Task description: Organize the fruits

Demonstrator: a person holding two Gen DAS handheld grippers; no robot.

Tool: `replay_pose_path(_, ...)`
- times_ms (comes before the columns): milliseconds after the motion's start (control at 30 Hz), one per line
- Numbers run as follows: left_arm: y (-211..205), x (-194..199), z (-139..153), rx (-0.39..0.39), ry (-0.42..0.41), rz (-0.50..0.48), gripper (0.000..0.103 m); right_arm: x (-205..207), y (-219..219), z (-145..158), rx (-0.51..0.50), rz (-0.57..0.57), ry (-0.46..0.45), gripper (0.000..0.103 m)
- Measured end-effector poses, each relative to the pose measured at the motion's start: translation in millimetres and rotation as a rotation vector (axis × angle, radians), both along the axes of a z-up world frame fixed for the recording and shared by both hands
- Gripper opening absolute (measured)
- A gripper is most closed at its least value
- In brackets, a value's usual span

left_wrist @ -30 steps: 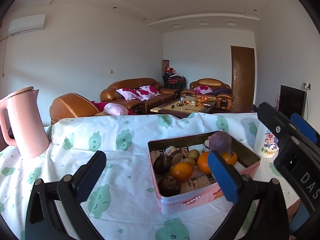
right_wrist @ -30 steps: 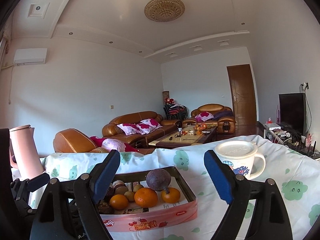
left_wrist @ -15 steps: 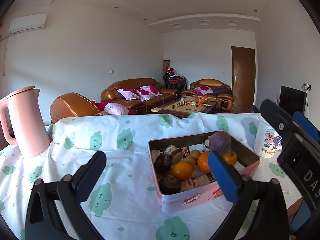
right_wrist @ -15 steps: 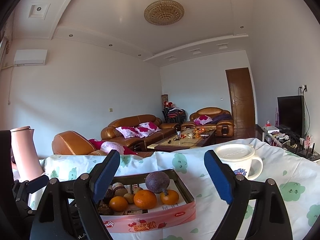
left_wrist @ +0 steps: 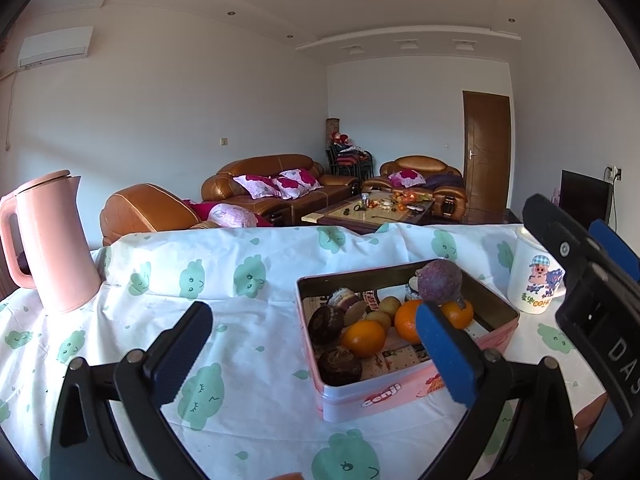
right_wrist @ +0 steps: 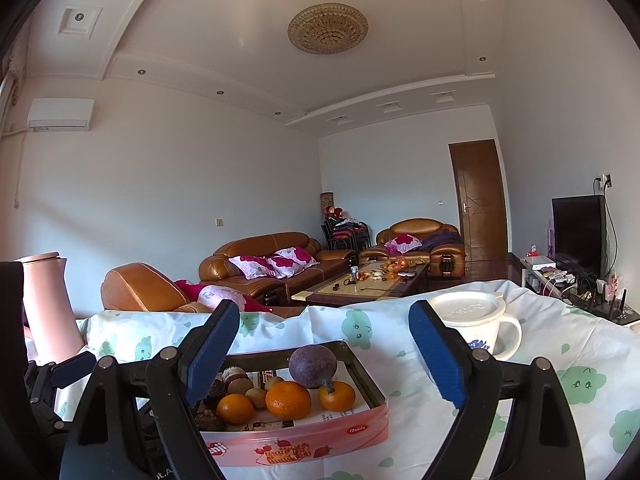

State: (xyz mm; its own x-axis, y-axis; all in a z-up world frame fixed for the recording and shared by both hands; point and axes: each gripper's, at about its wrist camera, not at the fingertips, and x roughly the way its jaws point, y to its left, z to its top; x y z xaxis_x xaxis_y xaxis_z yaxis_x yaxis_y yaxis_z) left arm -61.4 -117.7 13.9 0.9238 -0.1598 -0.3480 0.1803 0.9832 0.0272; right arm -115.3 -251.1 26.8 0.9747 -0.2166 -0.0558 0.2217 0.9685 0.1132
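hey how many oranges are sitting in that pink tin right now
3. All lie in the pink rectangular tin: a small round orange on the left, a bigger one in the middle, and a small one on the right under the purple passion fruit. More may be hidden.

A home living room is shown. A table draped in a cloud-print cloth [left_wrist: 248,320] is taken as landmark. Beyond it, brown leather sofas [right_wrist: 264,256] with floral cushions are grouped around a low coffee table [right_wrist: 368,280]. Right of the table, a television [right_wrist: 578,232] is seen; on the back wall beyond it, a wooden door [right_wrist: 478,200]. An air conditioner [right_wrist: 60,114] and ceiling lamp [right_wrist: 327,28] are mounted overhead.
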Motion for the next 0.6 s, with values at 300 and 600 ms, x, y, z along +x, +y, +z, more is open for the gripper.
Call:
replay_pose_path(300,-0.6,-2.4,1.2,-0.006,-0.006,-0.014,0.103,-0.8,-1.3,0.3,0.002,-0.001,0.003,0.088)
replay_pose_path(600,-1.3,-1.9,0.8,-0.005,0.000,-0.005,0.103,-1.0,-3.8,1.2,0.007,-0.003,0.012,0.089)
